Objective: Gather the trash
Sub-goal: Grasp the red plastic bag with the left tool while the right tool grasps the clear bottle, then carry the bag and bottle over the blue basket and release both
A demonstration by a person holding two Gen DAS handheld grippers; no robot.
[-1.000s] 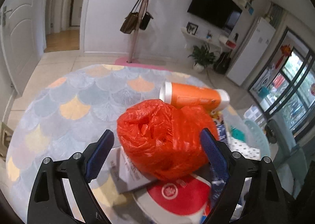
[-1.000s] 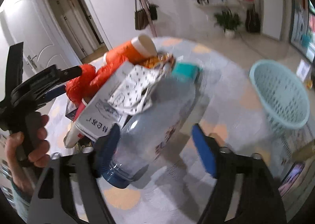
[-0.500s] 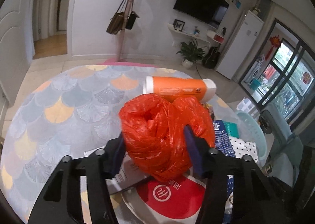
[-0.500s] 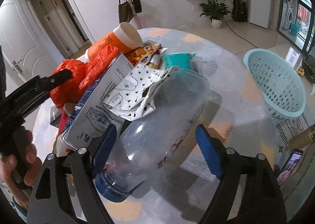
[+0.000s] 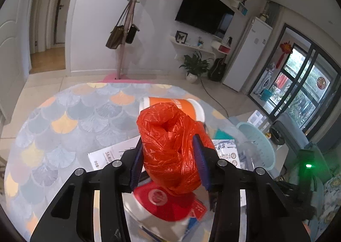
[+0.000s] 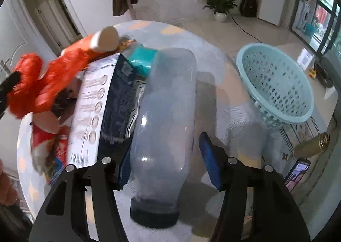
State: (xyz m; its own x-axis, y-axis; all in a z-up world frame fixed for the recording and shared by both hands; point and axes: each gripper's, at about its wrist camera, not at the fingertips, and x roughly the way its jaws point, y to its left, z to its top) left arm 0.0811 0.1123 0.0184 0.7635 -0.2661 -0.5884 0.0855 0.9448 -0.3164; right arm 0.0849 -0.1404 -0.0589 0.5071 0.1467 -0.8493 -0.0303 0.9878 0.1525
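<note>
My left gripper (image 5: 169,162) is shut on a crumpled orange plastic bag (image 5: 170,146) and holds it above the trash pile; the bag also shows at the left of the right wrist view (image 6: 38,84). My right gripper (image 6: 168,159) is open around a clear plastic bottle (image 6: 168,118) with a dark blue cap, which lies between the fingers. The left pad is near the bottle; the right pad stands apart from it. A blue and white carton (image 6: 102,110) lies left of the bottle. An orange tube (image 5: 170,103) lies behind the bag.
A light blue mesh basket (image 6: 275,84) stands on the floor to the right, also in the left wrist view (image 5: 257,144). A red and white cup lid (image 5: 166,201), papers (image 5: 110,154) and a teal packet (image 6: 142,58) lie in the pile on the glass table over a scalloped rug (image 5: 74,114).
My left gripper closed on the orange bag and lifted it. My right gripper narrowed around the clear bottle and moved in along it; the pile shifted.
</note>
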